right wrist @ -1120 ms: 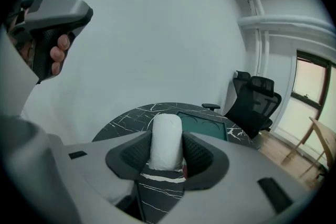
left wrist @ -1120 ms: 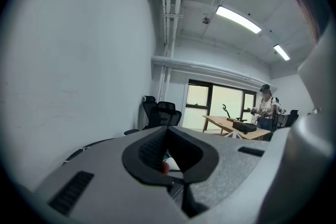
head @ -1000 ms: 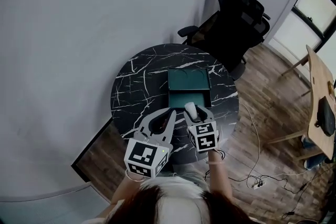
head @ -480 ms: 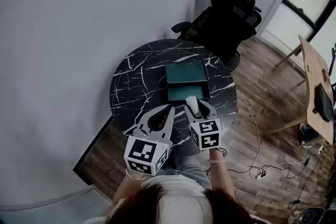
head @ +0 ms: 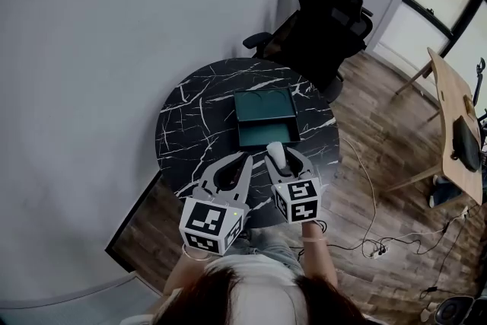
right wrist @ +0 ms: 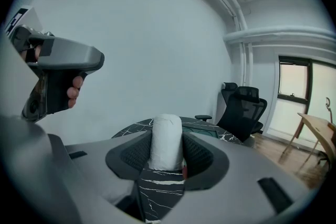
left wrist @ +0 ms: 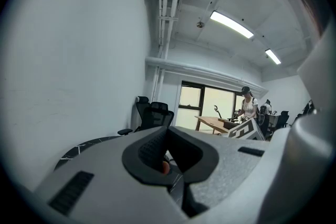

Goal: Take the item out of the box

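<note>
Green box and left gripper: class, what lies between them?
Between the green box and the left gripper the head view shows only bare marble table; the white roll is off to one side, in the right gripper's jaws.

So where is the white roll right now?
The white roll is clamped in the right gripper, at the head view's lower centre. It is above the near edge of the marble table, just short of the green box.

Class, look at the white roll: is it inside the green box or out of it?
Out. The right tongs grip the white roll above the table, nearer the person than the green box.
</note>
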The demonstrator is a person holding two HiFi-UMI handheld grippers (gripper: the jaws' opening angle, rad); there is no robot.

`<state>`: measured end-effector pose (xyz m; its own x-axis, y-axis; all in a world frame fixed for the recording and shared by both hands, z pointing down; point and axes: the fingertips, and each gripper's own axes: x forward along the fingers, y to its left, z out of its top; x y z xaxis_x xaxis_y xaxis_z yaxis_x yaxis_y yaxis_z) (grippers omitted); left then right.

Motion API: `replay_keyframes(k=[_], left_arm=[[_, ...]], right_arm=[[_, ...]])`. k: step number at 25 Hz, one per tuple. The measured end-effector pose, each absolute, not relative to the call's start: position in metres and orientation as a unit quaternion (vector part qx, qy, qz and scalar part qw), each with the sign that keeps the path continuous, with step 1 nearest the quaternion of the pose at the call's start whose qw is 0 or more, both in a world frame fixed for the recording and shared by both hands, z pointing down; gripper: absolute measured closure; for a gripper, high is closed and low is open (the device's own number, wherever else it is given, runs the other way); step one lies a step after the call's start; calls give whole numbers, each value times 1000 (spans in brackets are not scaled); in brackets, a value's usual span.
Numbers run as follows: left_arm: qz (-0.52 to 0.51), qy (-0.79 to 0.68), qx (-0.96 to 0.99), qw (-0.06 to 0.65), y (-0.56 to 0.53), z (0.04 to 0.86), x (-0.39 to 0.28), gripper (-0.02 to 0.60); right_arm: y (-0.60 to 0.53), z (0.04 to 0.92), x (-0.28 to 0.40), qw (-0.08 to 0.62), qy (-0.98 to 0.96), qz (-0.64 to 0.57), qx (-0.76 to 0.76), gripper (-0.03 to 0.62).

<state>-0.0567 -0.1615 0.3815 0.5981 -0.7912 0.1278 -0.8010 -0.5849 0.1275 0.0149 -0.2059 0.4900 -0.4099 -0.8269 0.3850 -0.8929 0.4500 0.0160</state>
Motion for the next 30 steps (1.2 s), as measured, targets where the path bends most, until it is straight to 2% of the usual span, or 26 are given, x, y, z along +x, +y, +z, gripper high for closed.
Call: replay_keyframes(k=[30], left_arm=[[42,-450,889,73,-100,370,-20,574]], right_arm=[[-134,443,35,119,-853,70,503,398]])
